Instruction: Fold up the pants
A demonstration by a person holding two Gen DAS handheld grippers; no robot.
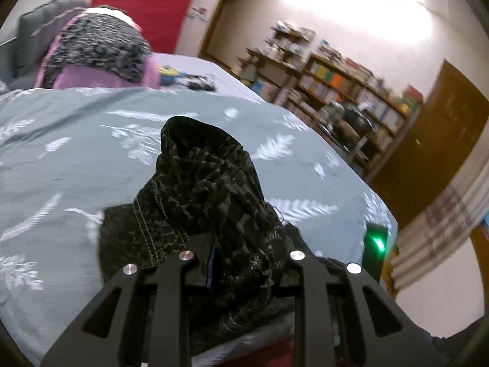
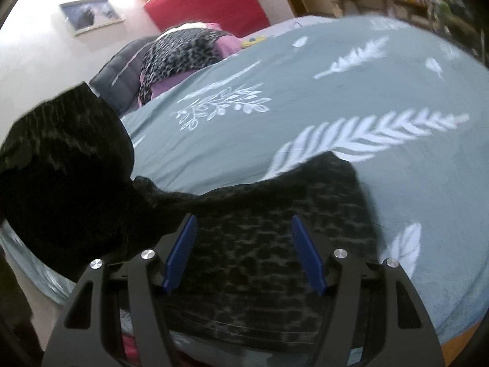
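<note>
The dark, leopard-patterned pants (image 1: 211, 189) bunch limp in the clamped left hand-held gripper (image 1: 241, 257), above the feather-printed grey bed cover (image 1: 76, 159). The right hand-held gripper (image 2: 243, 244) gapes over blurred fabric, probably untouched; fingertips hidden.

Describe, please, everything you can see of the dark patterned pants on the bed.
The pants are black soft-looking fabric with a grey animal-style print and light stitched seams. The left gripper is shut on a bunched, crumpled part that rises in front of its camera. In the right wrist view another part lies flat on the grey-green feather-print bedspread, under the open right gripper, whose blue pads stand apart.
</note>
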